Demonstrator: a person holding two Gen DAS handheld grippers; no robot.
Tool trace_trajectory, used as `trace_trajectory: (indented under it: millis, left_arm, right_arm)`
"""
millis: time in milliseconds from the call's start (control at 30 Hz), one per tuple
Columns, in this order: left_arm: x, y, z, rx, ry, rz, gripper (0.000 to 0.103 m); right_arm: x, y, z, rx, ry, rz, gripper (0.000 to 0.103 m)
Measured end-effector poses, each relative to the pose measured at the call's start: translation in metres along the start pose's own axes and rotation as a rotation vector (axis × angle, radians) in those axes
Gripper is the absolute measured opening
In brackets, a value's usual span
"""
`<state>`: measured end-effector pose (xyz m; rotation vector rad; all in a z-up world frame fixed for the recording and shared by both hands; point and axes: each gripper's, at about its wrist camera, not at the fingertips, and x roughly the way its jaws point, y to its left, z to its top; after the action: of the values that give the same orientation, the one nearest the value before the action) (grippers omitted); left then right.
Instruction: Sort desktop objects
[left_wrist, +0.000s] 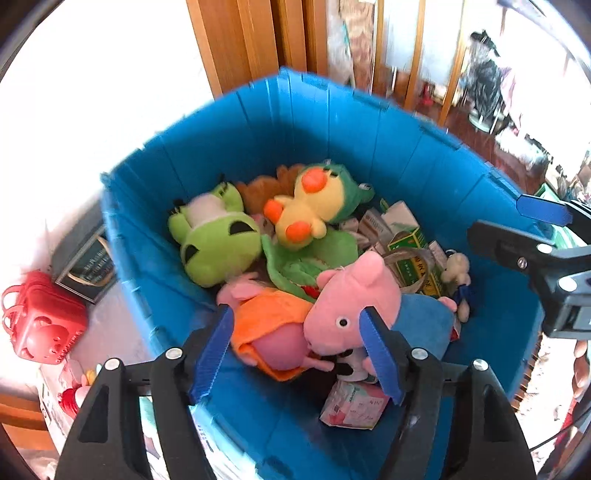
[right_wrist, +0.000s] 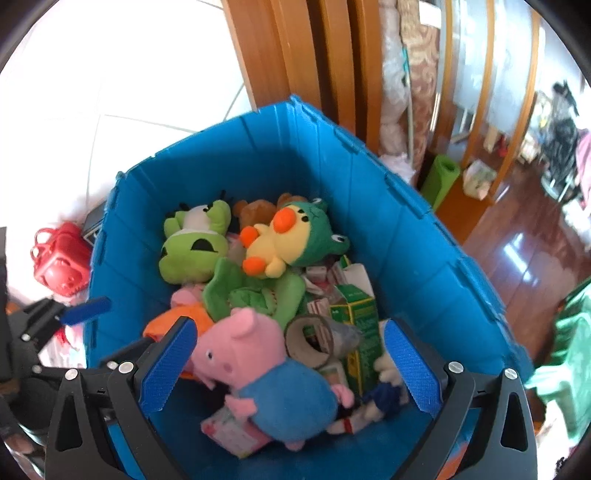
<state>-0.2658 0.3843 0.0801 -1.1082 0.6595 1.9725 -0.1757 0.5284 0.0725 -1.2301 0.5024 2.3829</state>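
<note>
The left gripper (left_wrist: 299, 354) hangs over the near edge of the blue bin (left_wrist: 369, 122) with its jaws spread wide and nothing between the pads. Just past its fingertips lies the pink pig plush in blue (left_wrist: 354, 317), snout toward the left finger, and beside it the pig plush in orange (left_wrist: 269, 325), partly under the first one. Directly below the right finger sits a small pink-and-white packet (left_wrist: 351, 404) on the bin floor.

The right gripper (right_wrist: 291, 365) is also wide open and empty, poised above the same pig in blue (right_wrist: 266, 376), which lies between its two fingers without touching either. Near the right finger stand a cardboard tape roll (right_wrist: 314, 339) and a green box (right_wrist: 360, 321), with a small beige keychain doll (right_wrist: 384, 365) against the box.

Farther from both jaws the bin holds a yellow duck plush in a green frog hood (right_wrist: 284, 236), a lime-green plush (right_wrist: 192, 251), a brown plush (right_wrist: 256, 210) behind them, and a flat green leafy plush (right_wrist: 255, 295) in the middle. White-and-red cartons are wedged by the green box.

Outside the bin, left of the left gripper, a red plastic toy case (left_wrist: 40, 317) rests on the white surface.
</note>
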Motion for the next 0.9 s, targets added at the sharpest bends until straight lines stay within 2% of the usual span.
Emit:
trace_trajectory:
  millis: [167,233,300,367,467,500,533,633,700,767,833,900]
  left_arm:
    - [-0.052,0.003,-0.038,0.002,-0.178,0.043,0.079]
    - [-0.076,0.007,-0.060,-0.018,-0.277,0.069,0.082]
    - [-0.094,0.010,-0.081,-0.038,-0.352,0.085,0.084]
    - [-0.113,0.014,-0.105,-0.063,-0.430,0.101,0.091]
    - [-0.136,0.020,-0.142,-0.098,-0.546,0.130,0.093]
    - [-0.143,0.021,-0.154,-0.111,-0.583,0.138,0.096]
    - [-0.149,0.024,-0.166,-0.127,-0.620,0.143,0.103]
    - [-0.160,0.029,-0.194,-0.174,-0.703,0.162,0.103]
    - [-0.159,0.030,-0.205,-0.188,-0.720,0.169,0.103]
    - [-0.157,0.035,-0.215,-0.211,-0.700,0.147,0.103]
    - [-0.152,0.046,-0.224,-0.259,-0.670,0.094,0.103]
    - [-0.148,0.051,-0.232,-0.303,-0.666,0.096,0.103]
  right_arm:
    - [-0.046,0.021,-0.037,-0.025,-0.091,-0.020,0.103]
    - [-0.065,0.032,-0.054,-0.037,-0.135,-0.029,0.103]
    - [-0.087,0.045,-0.075,-0.044,-0.196,-0.038,0.103]
    - [-0.102,0.055,-0.091,-0.042,-0.247,-0.041,0.103]
    - [-0.122,0.075,-0.124,-0.040,-0.348,-0.073,0.103]
    - [-0.127,0.082,-0.135,-0.040,-0.381,-0.091,0.103]
    - [-0.131,0.088,-0.144,-0.040,-0.406,-0.105,0.103]
    - [-0.144,0.108,-0.179,-0.025,-0.524,-0.154,0.103]
    - [-0.155,0.123,-0.204,-0.021,-0.621,-0.210,0.103]
    - [-0.161,0.134,-0.220,-0.019,-0.672,-0.235,0.103]
    - [-0.160,0.138,-0.229,-0.007,-0.664,-0.238,0.103]
    - [-0.154,0.141,-0.237,0.007,-0.643,-0.249,0.103]
